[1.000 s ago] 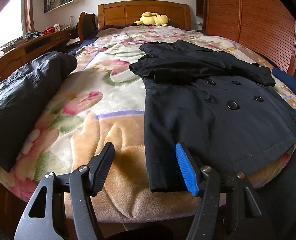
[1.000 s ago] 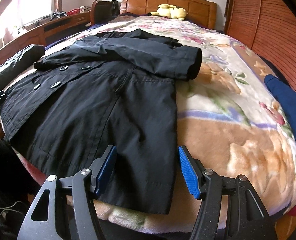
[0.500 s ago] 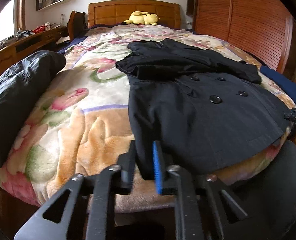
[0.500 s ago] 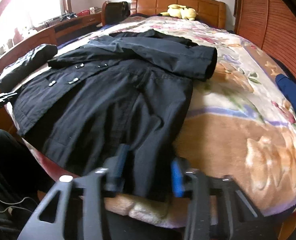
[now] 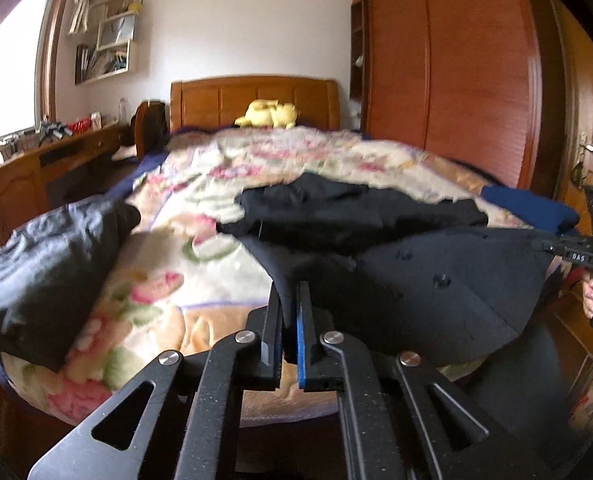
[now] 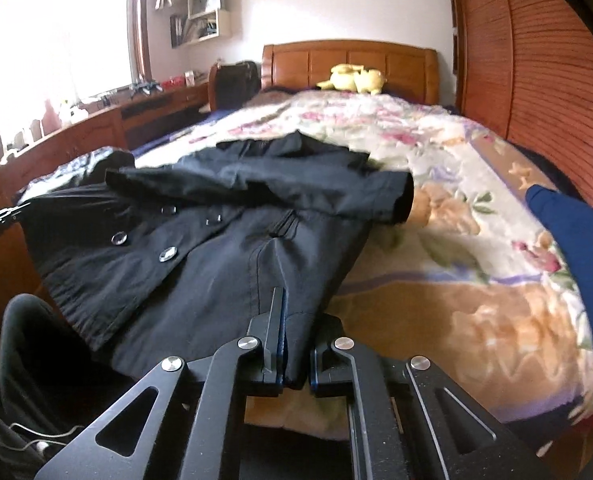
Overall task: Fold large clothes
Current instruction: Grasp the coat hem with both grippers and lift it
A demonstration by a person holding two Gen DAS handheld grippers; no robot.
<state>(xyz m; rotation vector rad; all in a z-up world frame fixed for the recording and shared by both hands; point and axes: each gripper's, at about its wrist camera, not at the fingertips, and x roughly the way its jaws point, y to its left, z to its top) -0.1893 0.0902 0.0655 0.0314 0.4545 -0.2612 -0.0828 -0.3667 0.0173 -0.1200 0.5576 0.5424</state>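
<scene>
Coat [image 6: 232,248] on bed [image 6: 456,280], hem at near edge. Left gripper [image 5: 288,320] clamped on one hem corner, right gripper [image 6: 292,332] on other. Fabric soft, floppy, probably weighty; corners best hold.

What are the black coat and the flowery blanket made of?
The black coat looks like smooth woven cloth, maybe cotton: matte, crisp seams, shiny buttons. The flowery blanket looks like soft plush fleece: fuzzy nap, blurry printed flowers.
</scene>
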